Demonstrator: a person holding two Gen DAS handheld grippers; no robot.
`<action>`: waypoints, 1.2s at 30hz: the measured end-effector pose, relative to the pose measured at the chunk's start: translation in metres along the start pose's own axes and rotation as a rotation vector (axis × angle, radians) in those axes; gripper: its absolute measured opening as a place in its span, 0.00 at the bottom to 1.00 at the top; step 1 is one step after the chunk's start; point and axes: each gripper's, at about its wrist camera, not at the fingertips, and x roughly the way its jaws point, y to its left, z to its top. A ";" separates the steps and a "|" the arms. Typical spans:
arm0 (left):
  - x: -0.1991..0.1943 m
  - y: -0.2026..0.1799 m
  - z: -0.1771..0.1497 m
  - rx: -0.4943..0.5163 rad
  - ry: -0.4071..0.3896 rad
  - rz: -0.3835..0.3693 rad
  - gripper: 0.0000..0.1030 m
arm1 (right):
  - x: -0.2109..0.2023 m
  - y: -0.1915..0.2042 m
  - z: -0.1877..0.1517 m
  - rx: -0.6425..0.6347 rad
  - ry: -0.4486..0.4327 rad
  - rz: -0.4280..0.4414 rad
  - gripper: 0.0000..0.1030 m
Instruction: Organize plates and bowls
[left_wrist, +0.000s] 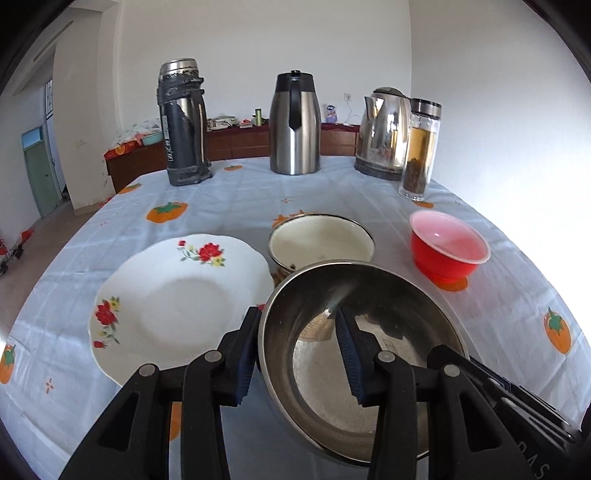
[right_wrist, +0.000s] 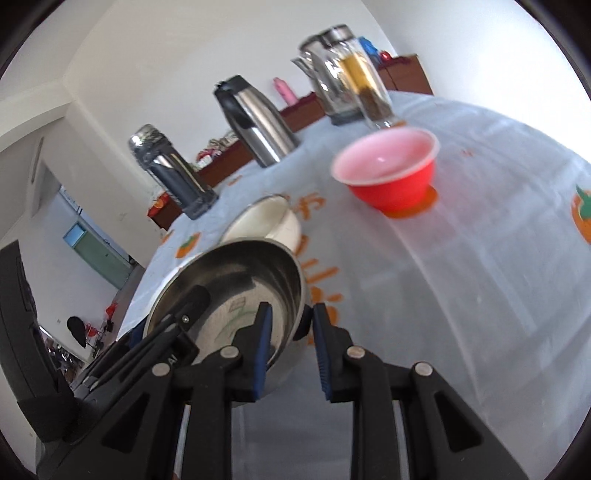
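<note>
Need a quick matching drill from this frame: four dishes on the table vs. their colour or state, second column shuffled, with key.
Column 1
1. steel bowl
2. plate
3. small bowl
4. enamel bowl

Column 2
A. red outside, pink inside, standing alone
B. white with red flowers, lying flat
C. cream inside with a dark rim, behind the steel one
D. rim between the fingers of both the left gripper and the right gripper

Pairs: 1-D, 2-B, 3-A, 4-C
</note>
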 end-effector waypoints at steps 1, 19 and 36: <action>0.002 -0.002 0.000 0.005 0.009 -0.007 0.43 | 0.000 -0.003 0.001 -0.001 0.003 -0.006 0.23; 0.059 -0.086 0.096 0.118 0.031 -0.120 0.43 | 0.019 -0.082 0.118 0.127 -0.126 -0.167 0.34; 0.100 -0.112 0.107 0.060 0.253 -0.160 0.40 | 0.036 -0.082 0.120 0.110 -0.061 -0.103 0.09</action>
